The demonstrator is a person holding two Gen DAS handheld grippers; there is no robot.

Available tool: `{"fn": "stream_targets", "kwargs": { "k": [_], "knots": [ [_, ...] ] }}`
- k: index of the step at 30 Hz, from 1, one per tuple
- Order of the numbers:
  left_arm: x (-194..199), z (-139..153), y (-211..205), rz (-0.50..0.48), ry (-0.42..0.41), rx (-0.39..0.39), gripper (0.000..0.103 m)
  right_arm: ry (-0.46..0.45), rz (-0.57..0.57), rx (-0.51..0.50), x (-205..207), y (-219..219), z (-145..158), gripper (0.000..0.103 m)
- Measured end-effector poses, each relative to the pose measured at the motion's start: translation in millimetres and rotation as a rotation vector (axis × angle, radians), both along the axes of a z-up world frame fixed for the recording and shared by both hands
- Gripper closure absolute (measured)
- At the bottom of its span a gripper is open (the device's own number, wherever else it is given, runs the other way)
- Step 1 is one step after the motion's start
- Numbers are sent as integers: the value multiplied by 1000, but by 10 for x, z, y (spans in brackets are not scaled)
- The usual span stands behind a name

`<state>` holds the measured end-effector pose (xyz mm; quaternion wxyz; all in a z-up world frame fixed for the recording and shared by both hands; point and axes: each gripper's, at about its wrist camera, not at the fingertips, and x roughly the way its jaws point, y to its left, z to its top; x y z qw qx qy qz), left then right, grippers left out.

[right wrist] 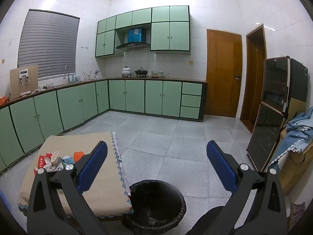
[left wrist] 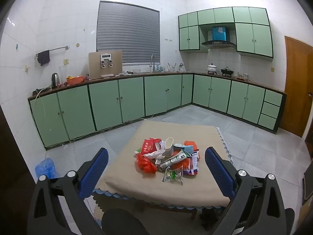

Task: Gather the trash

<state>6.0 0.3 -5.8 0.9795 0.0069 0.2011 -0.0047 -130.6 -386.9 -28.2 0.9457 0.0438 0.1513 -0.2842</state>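
Left wrist view showed the whole trash pile (left wrist: 169,156) mid-table (left wrist: 125,176) between the spread left gripper (left wrist: 156,173), while only the right view, its right gripper (right wrist: 156,168) equally spread, showed the black-lined bin (right wrist: 156,203) beside the table's near corner.

A home kitchen: green cabinets (left wrist: 109,101) under an L-shaped bench (left wrist: 166,74), sink faucet (left wrist: 153,62), range hood (left wrist: 219,43), pots on the stove (right wrist: 135,72), white-tiled walls.

The left gripper (left wrist: 156,168) hangs above the near edge of a low desk covered in beige cloth (left wrist: 127,168), its blue-padded fingers (left wrist: 93,174) spread wide with nothing between them. A heap of crumpled trash (left wrist: 168,156) lies mid-desk: a red plastic bag (left wrist: 145,163), a white paper cup (left wrist: 169,146), a squeezed tube (left wrist: 173,159).
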Motion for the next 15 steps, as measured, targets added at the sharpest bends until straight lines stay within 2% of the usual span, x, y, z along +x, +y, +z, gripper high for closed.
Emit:
{"fn": "stream_targets", "kwargs": {
  "k": [15],
  "knots": [
    [13, -39, -18, -4, -1, 5, 6, 5, 3, 2, -8, -49, 5, 5]
  ]
}}
